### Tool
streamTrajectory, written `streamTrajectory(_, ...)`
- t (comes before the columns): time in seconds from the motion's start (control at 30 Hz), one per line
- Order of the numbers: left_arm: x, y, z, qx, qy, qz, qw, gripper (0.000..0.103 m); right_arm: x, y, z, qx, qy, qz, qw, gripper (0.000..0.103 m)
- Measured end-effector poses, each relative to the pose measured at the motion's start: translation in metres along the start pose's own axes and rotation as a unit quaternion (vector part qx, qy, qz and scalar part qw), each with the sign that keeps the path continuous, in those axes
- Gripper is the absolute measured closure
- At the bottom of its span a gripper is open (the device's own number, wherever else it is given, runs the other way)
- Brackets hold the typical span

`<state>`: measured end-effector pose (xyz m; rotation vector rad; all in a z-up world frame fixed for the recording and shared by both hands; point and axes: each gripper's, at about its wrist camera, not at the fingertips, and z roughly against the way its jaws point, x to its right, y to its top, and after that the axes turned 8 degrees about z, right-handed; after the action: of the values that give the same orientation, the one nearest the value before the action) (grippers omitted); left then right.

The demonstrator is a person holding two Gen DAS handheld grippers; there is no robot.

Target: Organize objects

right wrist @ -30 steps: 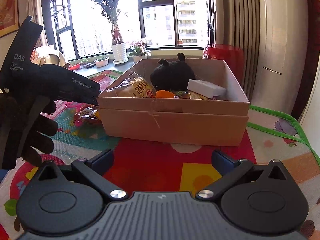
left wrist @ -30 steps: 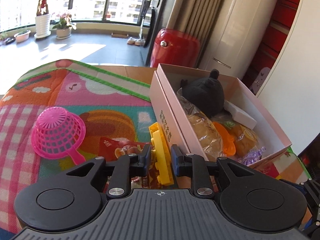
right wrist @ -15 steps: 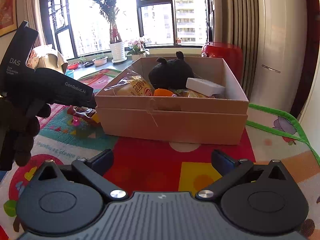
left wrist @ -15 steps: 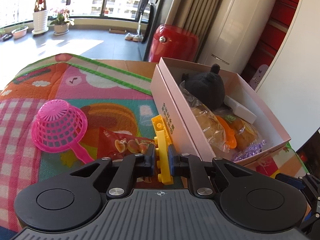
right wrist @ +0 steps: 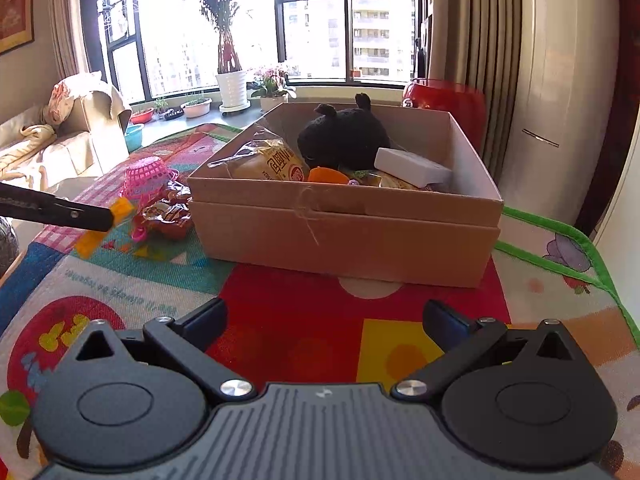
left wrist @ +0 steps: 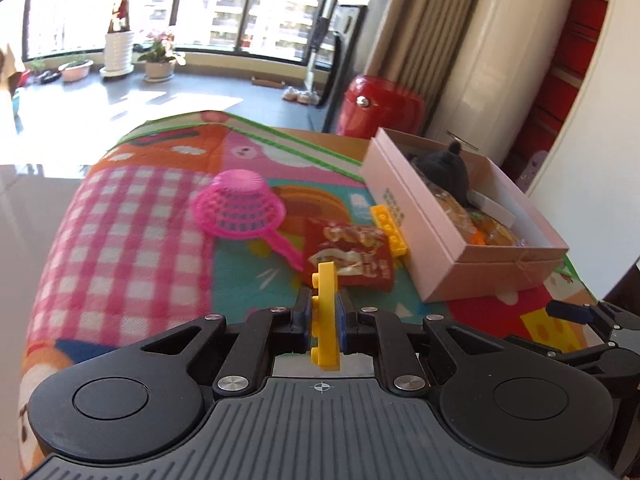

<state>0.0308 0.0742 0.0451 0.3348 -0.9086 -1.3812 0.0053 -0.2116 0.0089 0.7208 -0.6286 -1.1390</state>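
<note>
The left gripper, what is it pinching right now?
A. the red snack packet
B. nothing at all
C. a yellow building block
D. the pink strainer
C: in the left wrist view the left gripper has its jaws shut on a yellow building block, lifted off the mat, while the pink strainer and red snack packet lie on the mat.

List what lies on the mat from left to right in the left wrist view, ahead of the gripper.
Pink strainer → red snack packet → loose yellow building brick → open cardboard box. The left gripper holds a second yellow brick, in front of the packet.
</note>
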Motion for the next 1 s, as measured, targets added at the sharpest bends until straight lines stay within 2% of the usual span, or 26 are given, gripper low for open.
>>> streamTrajectory(0.13,-0.040,-0.005,0.023,0.027,0.035,0.054,0.9975,0.089,-0.026,0.006,0.002,-0.007,0.029,0.033,0.999,0.000)
streamTrajectory(0.23,-0.060,-0.006,0.030,0.038,0.050,0.077,0.9950,0.089,-0.055,0.019,0.004,0.003,0.050,0.071,0.996,0.000)
streamTrajectory(0.4,-0.073,-0.010,0.037,0.041,0.030,0.084,0.9952,0.089,-0.099,0.068,0.004,0.028,0.078,0.156,0.984,0.000)
streamTrajectory(0.53,-0.074,-0.016,0.039,0.040,0.014,0.093,0.9947,0.089,-0.111,0.119,-0.029,-0.013,0.132,0.143,0.981,0.000)
streamTrajectory(0.6,-0.072,-0.019,0.040,0.038,0.008,0.094,0.9948,0.089,-0.123,0.132,-0.050,-0.027,0.120,0.179,0.976,0.000)
streamTrajectory(0.67,-0.069,-0.021,0.042,0.039,0.003,0.090,0.9952,0.089,-0.134,0.140,-0.072,-0.044,0.094,0.225,0.969,0.000)
streamTrajectory(0.7,-0.068,-0.022,0.043,0.040,0.002,0.088,0.9954,0.089,-0.136,0.144,-0.082,-0.052,0.079,0.228,0.969,0.002)
streamTrajectory(0.77,-0.068,-0.023,0.045,0.041,0.001,0.087,0.9954,0.089,-0.134,0.156,-0.101,-0.073,0.056,0.213,0.973,0.022)
streamTrajectory(0.83,-0.067,-0.023,0.047,0.042,-0.002,0.088,0.9952,0.089,-0.127,0.163,-0.118,-0.076,0.011,0.211,0.974,0.031)
streamTrajectory(0.9,-0.066,-0.024,0.047,0.042,-0.006,0.089,0.9952,0.089,-0.125,0.164,-0.132,-0.083,-0.019,0.227,0.970,0.032)
streamTrajectory(1.0,-0.065,-0.025,0.047,0.042,-0.010,0.088,0.9952,0.089,-0.119,0.158,-0.143,-0.128,-0.015,0.223,0.966,0.042)
